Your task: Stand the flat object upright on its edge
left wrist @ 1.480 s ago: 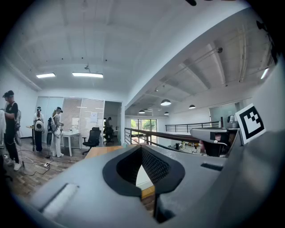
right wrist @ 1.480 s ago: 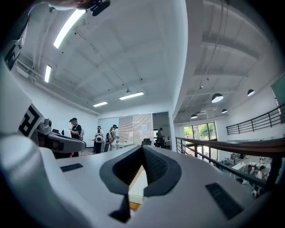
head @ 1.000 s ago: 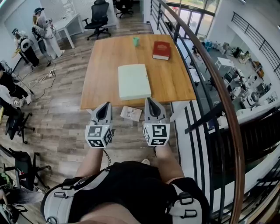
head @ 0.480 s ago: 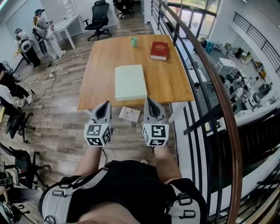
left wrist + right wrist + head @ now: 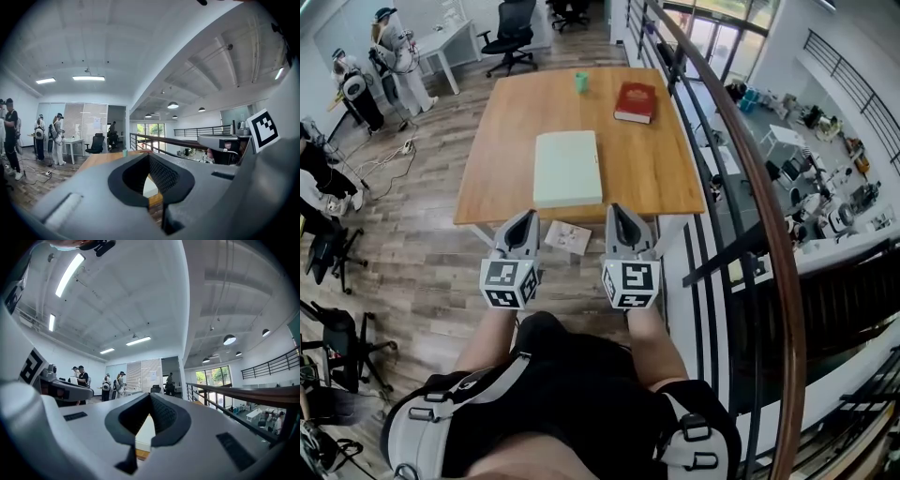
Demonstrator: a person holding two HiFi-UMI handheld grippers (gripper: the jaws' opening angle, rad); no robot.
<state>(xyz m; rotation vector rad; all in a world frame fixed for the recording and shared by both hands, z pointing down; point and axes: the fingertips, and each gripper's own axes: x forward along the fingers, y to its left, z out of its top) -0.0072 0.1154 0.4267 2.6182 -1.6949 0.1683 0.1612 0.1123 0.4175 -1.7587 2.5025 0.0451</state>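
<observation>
- Head view, upper centre: pale green flat object (image 5: 567,169) lying flat on wooden table (image 5: 661,173), close to the table's lower edge, nothing touching it.
- Lower centre: left gripper (image 5: 523,217) and right gripper (image 5: 620,211) side by side just below that edge, both with jaws closed together, nothing between them.
- Likely snag: arriving with jaws closed, so no way to pinch the thin edge, probably only nudging it.
- Possible slide across the smooth wood toward red book (image 5: 635,101) and green cup (image 5: 580,82) at upper frame, if pushed rather than lifted.
- Once raised, probable toppling back flat if let go early, given the narrow edge.
- Loose paper (image 5: 568,237) on the floor between the grippers: perhaps a slip underfoot.
</observation>
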